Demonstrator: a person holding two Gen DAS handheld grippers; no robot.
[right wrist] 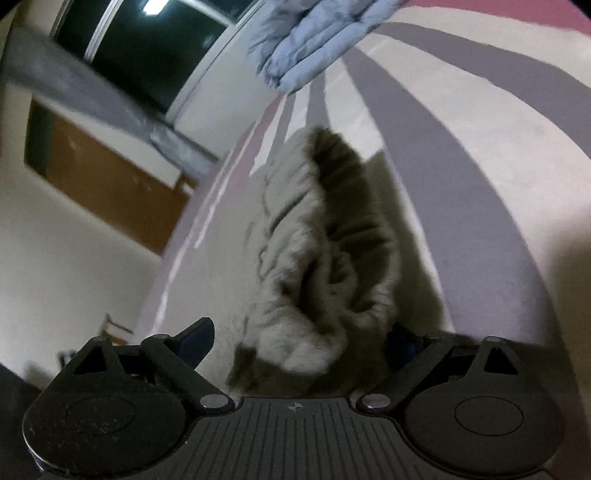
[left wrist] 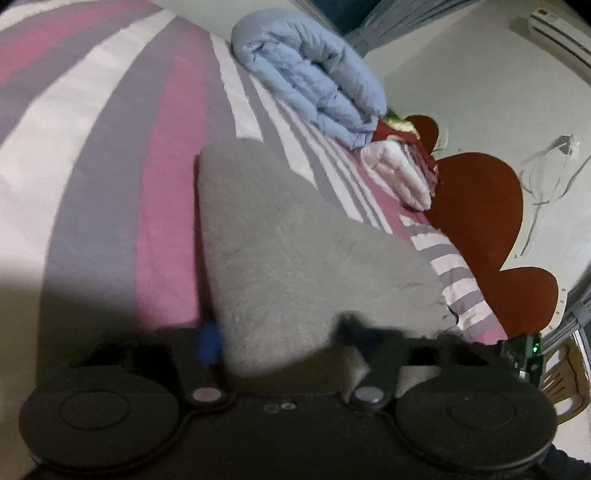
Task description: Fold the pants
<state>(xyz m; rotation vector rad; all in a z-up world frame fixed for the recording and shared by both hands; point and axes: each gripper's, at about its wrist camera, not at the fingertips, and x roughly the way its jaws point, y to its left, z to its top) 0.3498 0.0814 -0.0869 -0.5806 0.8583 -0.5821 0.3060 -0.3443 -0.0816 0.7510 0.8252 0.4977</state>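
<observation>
Jaws straddle grey pants (right wrist: pixel 325 258) near blue quilt (left wrist: pixel 314 77).

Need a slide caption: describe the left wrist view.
Left gripper closed on grey fleece pants over a pink-and-grey striped bedsheet, folded blue quilt beyond.

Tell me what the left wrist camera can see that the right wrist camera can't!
Only the left wrist view shows the dark red headboard, the folded white cloth and an air conditioner. Only the right wrist view shows a dark window and a brown door. Both show the fuzzy grey pants, the striped bedsheet and the folded blue blanket.
</observation>
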